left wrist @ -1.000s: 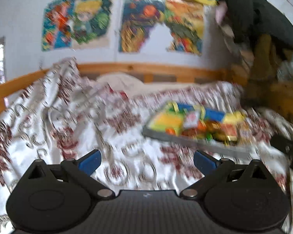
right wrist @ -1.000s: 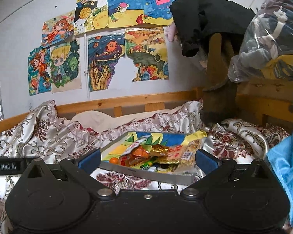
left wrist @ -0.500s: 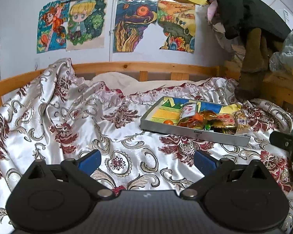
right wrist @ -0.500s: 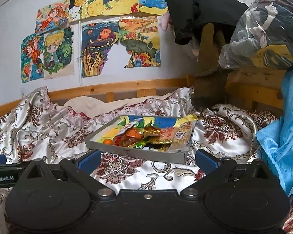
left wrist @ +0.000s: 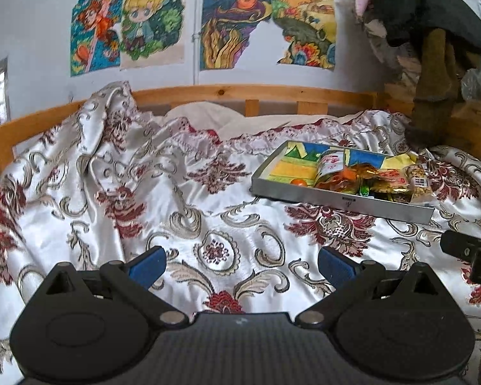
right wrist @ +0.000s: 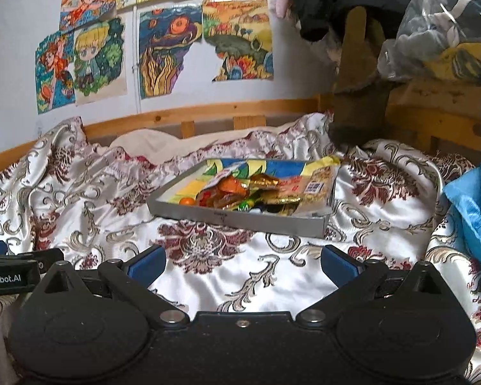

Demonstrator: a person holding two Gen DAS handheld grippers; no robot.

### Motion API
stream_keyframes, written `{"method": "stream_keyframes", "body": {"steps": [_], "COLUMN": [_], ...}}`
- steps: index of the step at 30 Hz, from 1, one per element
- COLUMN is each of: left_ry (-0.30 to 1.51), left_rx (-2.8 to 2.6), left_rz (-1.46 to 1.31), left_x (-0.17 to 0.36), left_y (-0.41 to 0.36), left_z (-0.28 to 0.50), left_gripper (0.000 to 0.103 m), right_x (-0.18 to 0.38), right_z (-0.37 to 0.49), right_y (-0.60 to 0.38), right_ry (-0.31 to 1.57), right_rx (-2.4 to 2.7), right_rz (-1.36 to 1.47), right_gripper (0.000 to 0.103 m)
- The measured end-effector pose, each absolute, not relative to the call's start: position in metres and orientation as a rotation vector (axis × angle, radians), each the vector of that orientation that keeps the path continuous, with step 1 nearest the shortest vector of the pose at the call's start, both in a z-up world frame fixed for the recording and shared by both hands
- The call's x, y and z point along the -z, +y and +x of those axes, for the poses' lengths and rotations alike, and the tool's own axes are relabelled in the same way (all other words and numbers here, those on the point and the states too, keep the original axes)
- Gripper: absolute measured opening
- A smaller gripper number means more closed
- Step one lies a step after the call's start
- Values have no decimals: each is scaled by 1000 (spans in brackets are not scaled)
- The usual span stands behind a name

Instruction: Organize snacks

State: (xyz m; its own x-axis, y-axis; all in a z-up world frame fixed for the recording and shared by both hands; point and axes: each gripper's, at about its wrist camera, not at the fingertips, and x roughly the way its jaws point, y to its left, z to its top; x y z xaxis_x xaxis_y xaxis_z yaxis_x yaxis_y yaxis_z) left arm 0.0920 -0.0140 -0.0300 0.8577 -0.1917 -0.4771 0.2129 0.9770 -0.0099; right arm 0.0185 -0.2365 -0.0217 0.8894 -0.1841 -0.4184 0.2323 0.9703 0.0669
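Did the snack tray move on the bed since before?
Cannot tell. The snack tray sits elsewhere in each picture, but the wall drawings and bed rail shift with it, so the cameras moved; on the bedspread it looks unmoved.

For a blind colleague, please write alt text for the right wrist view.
A shallow grey tray of mixed snack packets and a small orange fruit sits on a floral satin bedspread, ahead of the open, empty right tool. Behind it are a wooden bed rail and colourful drawings on the wall.

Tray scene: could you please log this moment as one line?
left gripper: open, empty | right gripper: open, empty | tray: on bed, snacks inside
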Motion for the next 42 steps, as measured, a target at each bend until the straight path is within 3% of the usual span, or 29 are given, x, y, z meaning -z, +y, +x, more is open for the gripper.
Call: {"method": "stream_keyframes", "body": {"steps": [42], "left_ry": [521], "left_rx": [175], "left_rz": [38], "left_x": [33], "left_y": [-11], "left_z": [92], "left_gripper": [103], "right_x": [26], "right_z": [22], "right_y": [-231], "right_ry": [450], "right_rx": [177], "right_rz": [98], "right_gripper": [102]}}
